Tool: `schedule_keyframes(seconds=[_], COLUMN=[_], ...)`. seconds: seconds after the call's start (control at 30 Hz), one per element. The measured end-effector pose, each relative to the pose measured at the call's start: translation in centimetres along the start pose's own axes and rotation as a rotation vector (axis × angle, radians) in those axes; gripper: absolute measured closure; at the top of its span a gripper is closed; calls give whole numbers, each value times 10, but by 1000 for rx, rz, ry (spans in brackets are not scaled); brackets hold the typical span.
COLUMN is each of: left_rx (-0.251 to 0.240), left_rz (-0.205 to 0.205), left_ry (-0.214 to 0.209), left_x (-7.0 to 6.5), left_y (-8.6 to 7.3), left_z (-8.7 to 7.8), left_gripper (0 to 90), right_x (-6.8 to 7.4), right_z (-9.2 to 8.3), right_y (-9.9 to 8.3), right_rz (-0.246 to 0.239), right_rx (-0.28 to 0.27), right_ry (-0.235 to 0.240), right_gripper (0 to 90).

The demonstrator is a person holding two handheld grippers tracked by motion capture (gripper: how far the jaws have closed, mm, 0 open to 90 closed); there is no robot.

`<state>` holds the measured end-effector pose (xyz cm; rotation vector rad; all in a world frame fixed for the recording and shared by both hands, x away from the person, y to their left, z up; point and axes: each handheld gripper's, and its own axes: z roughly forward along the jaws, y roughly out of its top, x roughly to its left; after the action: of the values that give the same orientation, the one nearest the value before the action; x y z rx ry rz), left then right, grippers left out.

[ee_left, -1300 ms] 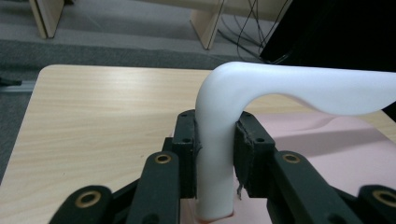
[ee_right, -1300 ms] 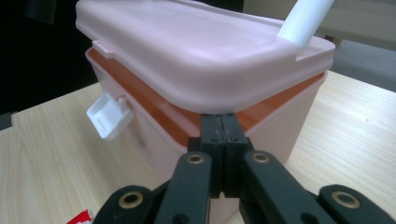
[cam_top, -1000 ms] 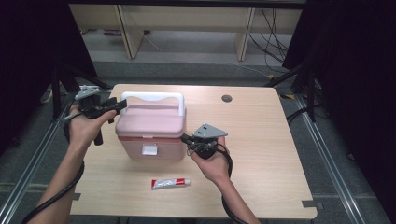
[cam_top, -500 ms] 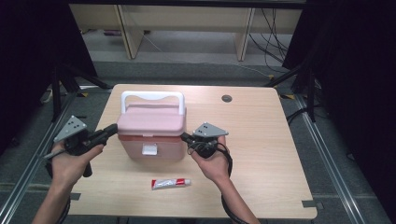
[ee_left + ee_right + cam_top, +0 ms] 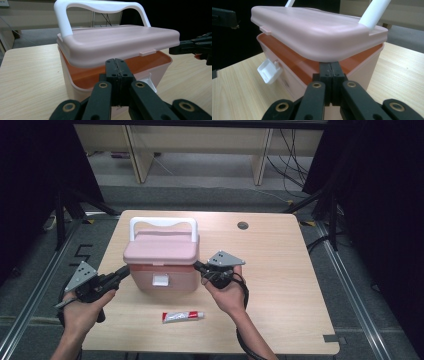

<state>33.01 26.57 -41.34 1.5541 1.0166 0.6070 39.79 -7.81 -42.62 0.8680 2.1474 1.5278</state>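
A pink cooler box (image 5: 162, 255) with a white handle (image 5: 162, 222) stands on the table (image 5: 280, 270). Its lid (image 5: 117, 42) sits slightly ajar, so the orange inside shows under the rim. The white front latch (image 5: 269, 71) hangs loose. My right gripper (image 5: 196, 265) is shut, and its tip (image 5: 330, 65) sits under the lid's edge (image 5: 319, 30) on the box's right side. My left gripper (image 5: 126, 270) is shut with nothing in it. Its tip (image 5: 117, 62) points at the gap under the lid at the box's left front corner; I cannot tell if it touches.
A small red and white tube (image 5: 182, 316) lies on the table in front of the box. A round cable hole (image 5: 243, 225) sits near the far edge. Bare tabletop spreads to the right of the box. Dark floor and frames surround the table.
My left hand has come down from beside the handle at the box's far left to the near left corner. Its jaws now stand together. The right hand has kept still.
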Motion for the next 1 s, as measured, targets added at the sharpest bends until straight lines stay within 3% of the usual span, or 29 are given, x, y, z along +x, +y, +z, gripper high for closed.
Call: schedule_keyframes(seconds=[0.17, 0.27, 0.37, 0.63, 0.67, 0.73, 0.77, 0.83, 1.0], left_rx=[6, 6, 8, 3, 4, -4, -4, -7, -10], left_rz=[4, -7, 1, 11, 13, 12, 15, 23, 19], left_ry=[17, 17, 19, 17, 19, 26, 28, 35, 36], left_x=[1, 1, 1, -1, -1, -2, -2, -3, -6], left_y=[-5, -6, -6, -4, -4, -5, -4, -5, -6], left_z=[1, 2, 4, 8, 9, 11, 11, 13, 19], left_gripper=[893, 892, 890, 883, 881, 880, 880, 880, 884], right_x=[-1, 1, 1, 1, -1, -2, 1, -1, -2], right_z=[1, 1, 3, 1, 1, 1, 0, -1, -1], right_y=[0, 0, -1, 2, 2, 3, 3, 4, 6], right_rz=[1, 21, 30, 30, 5, 3, 51, 7, 15], right_rx=[-21, -3, -28, -30, -44, -45, -31, -41, -48], right_ry=[10, 4, 5, -3, -8, -3, 6, -6, -4], right_gripper=[900, 900, 900, 900, 900, 900, 900, 900, 900])
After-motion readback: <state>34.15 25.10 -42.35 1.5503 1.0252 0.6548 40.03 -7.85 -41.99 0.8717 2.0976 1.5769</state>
